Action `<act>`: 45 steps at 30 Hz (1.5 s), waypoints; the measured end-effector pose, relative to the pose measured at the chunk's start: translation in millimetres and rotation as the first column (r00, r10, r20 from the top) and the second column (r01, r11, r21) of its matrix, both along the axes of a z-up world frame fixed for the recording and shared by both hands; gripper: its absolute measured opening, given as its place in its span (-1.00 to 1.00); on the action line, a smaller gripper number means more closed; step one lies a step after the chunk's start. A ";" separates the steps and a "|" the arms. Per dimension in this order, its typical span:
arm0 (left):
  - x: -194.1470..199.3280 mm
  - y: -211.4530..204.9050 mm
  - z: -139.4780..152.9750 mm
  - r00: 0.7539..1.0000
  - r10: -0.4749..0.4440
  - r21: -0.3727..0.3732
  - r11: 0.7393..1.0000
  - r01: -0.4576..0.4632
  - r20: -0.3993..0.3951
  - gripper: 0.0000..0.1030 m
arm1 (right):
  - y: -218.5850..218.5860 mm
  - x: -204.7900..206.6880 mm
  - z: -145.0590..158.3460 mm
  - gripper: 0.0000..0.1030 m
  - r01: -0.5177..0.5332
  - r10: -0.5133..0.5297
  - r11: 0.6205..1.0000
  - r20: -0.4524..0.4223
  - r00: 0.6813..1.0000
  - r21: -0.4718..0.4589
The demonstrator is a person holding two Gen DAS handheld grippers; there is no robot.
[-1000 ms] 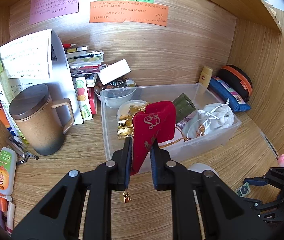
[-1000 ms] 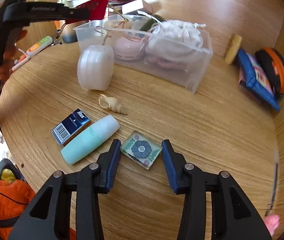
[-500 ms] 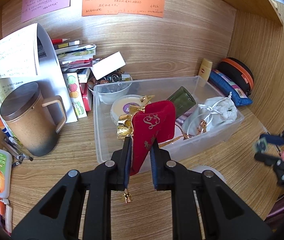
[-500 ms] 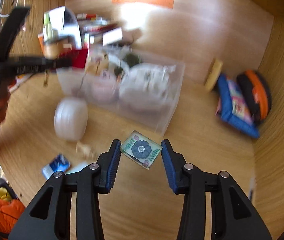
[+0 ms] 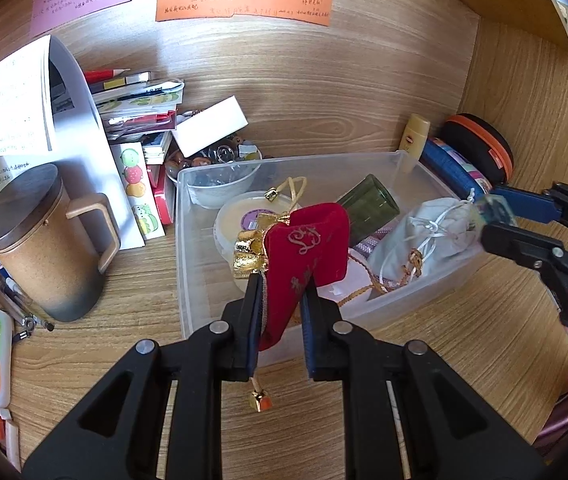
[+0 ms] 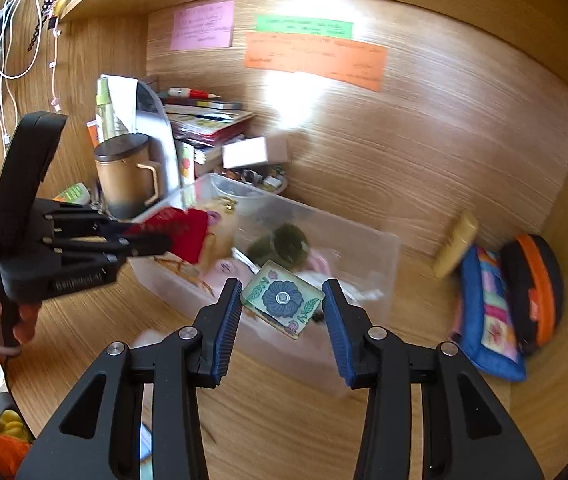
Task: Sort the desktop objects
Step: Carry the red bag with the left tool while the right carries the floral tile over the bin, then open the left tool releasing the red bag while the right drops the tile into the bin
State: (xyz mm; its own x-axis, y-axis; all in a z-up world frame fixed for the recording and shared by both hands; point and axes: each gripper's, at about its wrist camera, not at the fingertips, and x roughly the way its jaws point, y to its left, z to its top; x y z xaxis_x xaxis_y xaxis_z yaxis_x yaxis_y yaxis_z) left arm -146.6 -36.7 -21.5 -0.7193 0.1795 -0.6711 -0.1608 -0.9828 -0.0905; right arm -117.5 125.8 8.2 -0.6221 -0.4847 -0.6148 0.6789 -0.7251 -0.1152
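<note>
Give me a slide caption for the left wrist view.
Left gripper holds a red pouch above the clear bin.

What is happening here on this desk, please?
A person is sorting small desk things with a handheld gripper in each hand. The left gripper is shut on a red velvet pouch, held over the clear plastic bin. The right gripper holds a small square flower tile in the air near the same bin, which already contains a green cup and a white drawstring bag.
</note>
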 end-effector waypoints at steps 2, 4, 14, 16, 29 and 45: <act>-2.5 -0.3 -1.4 1.000 -0.004 0.002 1.000 0.004 0.004 -0.70 | -10.4 -5.1 -4.0 -0.26 -0.020 0.020 1.000 0.007 1.000 0.009; -5.4 -0.1 -3.2 1.000 -0.006 0.000 1.000 0.006 0.008 -0.69 | -21.9 -11.0 -9.3 -0.26 -0.033 0.033 0.999 0.015 0.999 0.021; -17.5 2.9 -8.9 0.999 -0.034 0.011 0.999 0.033 0.024 -0.62 | -38.5 -35.0 -28.2 -0.26 -0.026 0.024 0.999 0.067 0.997 0.042; -19.9 3.7 -10.0 0.999 -0.037 0.015 0.999 0.037 0.025 -0.61 | -36.3 -38.0 -30.0 -0.26 -0.013 0.010 0.999 0.074 0.997 0.042; -25.7 4.1 -11.0 0.998 -0.032 0.045 0.999 0.030 0.046 -0.04 | -39.7 -52.4 -39.5 -0.26 -0.002 -0.003 0.998 0.081 0.997 0.062; -17.3 2.1 -4.5 1.000 -0.018 0.041 0.999 0.018 0.011 0.28 | -36.2 -43.2 -28.8 -0.25 -0.008 0.005 0.998 0.048 0.999 0.054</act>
State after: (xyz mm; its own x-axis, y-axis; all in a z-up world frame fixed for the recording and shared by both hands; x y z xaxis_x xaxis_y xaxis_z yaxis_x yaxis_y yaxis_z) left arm -164.0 -34.6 -26.0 -0.7081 0.2200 -0.6709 -0.1775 -0.9752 -0.1324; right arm -160.7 89.6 -20.6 -0.5880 -0.4537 -0.6696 0.6894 -0.7141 -0.1217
